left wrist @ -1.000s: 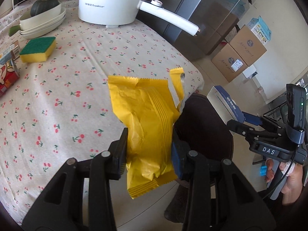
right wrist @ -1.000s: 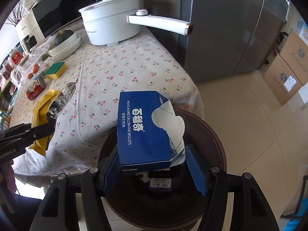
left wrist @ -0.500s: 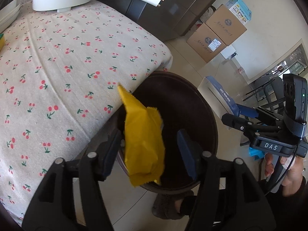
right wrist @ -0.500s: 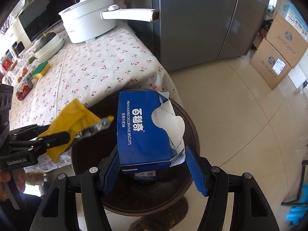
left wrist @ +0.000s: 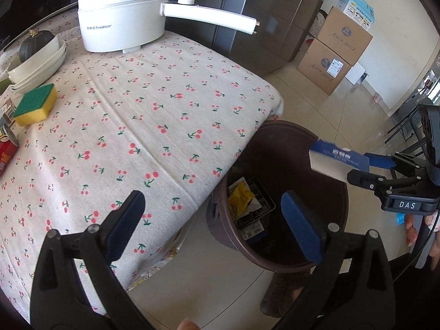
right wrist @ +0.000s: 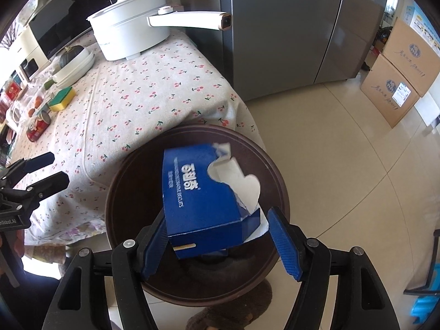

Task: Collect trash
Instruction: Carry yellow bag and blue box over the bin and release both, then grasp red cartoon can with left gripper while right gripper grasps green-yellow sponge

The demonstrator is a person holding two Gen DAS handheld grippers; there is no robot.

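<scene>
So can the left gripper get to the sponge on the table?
Probably yes. The left gripper is open and empty, and only bare tablecloth lies between it and the sponge. The can sits beside the sponge, not in the way.

Bin (left wrist: 275, 258) beside table (left wrist: 154, 126); wrapper (left wrist: 239, 196) inside; box (right wrist: 203, 200) above.

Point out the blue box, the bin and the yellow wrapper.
blue box (right wrist: 202, 206): right wrist view, middle of its printed face.
bin (left wrist: 291, 128): left wrist view, far rim.
yellow wrapper (left wrist: 238, 196): left wrist view, its crumpled middle, inside the bin.
</scene>
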